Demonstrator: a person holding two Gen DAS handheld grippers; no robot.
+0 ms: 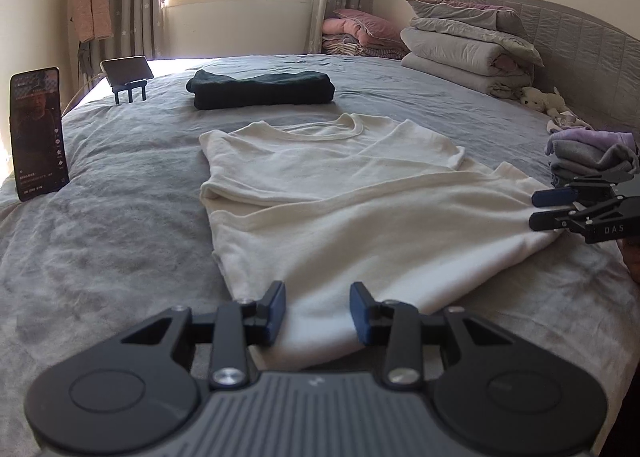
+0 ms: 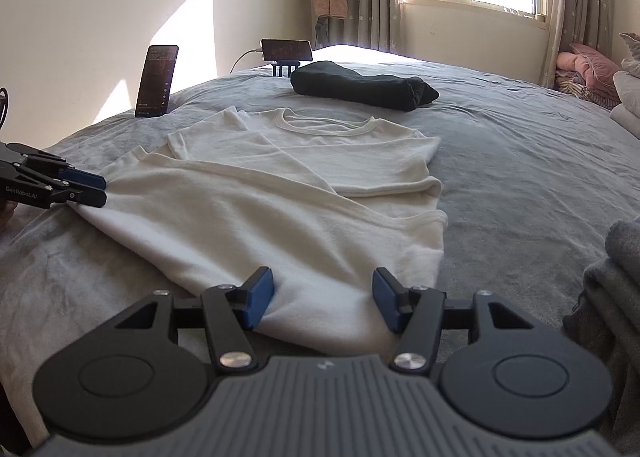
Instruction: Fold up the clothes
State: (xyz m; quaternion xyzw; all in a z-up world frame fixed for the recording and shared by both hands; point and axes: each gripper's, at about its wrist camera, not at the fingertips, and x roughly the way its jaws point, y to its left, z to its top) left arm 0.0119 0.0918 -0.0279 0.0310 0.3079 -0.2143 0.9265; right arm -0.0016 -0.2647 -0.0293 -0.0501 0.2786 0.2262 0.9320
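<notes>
Cream shirt (image 1: pixel 340 193) lies flat mid-bed (image 1: pixel 120 225), sleeves folded in, looking light, limp and clingy (sags if lifted one-sided), so pinch both hem corners where left gripper (image 1: pixel 318 311) and right gripper (image 2: pixel 323 303) sit spread astride the fabric, nothing gripped.

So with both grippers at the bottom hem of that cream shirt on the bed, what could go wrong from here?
The left gripper and right gripper stand open around the cream shirt's hem, so one may catch only one layer. Lifting could undo the folded sleeves. A long forward fold might bump the dark folded garment.
</notes>
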